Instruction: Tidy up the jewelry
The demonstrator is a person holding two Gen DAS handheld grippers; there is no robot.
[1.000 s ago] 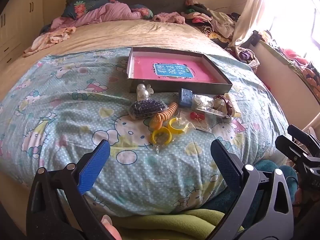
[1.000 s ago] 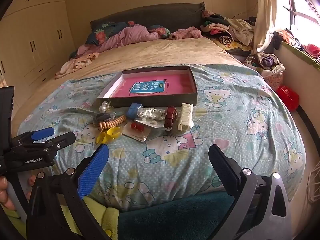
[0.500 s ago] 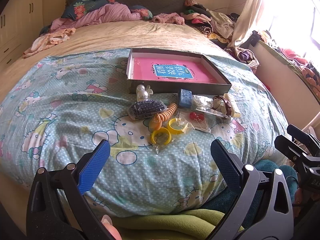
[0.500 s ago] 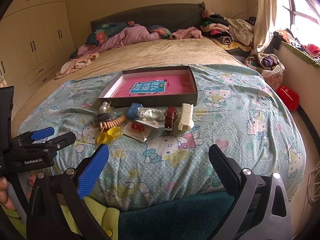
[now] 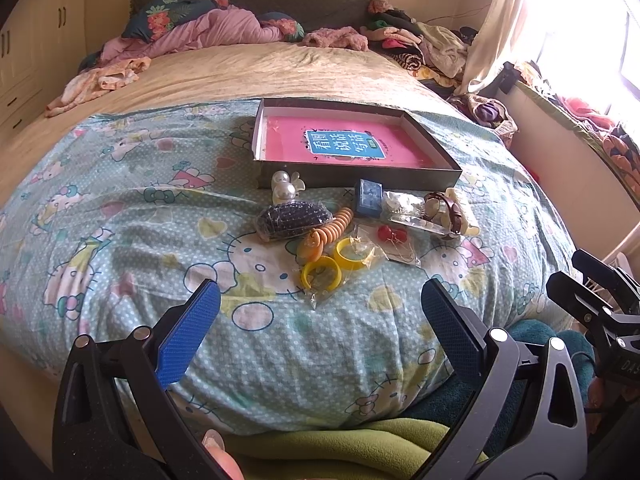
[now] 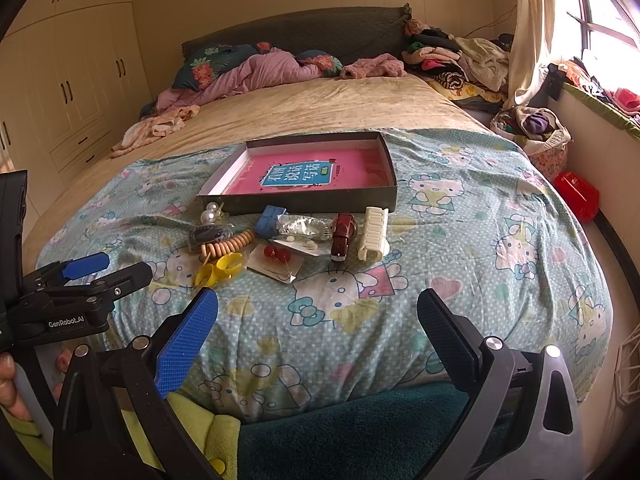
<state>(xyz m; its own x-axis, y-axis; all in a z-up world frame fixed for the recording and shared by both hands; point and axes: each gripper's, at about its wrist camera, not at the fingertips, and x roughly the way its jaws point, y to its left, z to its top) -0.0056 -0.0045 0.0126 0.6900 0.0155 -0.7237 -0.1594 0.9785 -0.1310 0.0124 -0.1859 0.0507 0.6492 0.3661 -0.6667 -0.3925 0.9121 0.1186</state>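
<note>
While both hover at the foot of the bed (image 6: 500, 216), the left gripper (image 5: 320, 320) and right gripper (image 6: 318, 320) stand spread wide, holding nothing. The jewelry lies well ahead of them on the patterned bedspread: yellow bangles (image 5: 334, 266), a dark bead bag (image 5: 292, 218), a white hair clip (image 6: 374, 234). Just beyond sits the shallow box (image 6: 304, 200), its pink inside bare.

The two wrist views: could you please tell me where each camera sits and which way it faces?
Left wrist: on the left hand-held gripper, jaws open, facing the jewelry on the bed; the right hand-held gripper shows at its right edge.
Right wrist: on the right hand-held gripper, jaws open, facing the same bed from further right; a hand holds the left one.
Shared: the shallow box, yellow rings and blue box.
</note>
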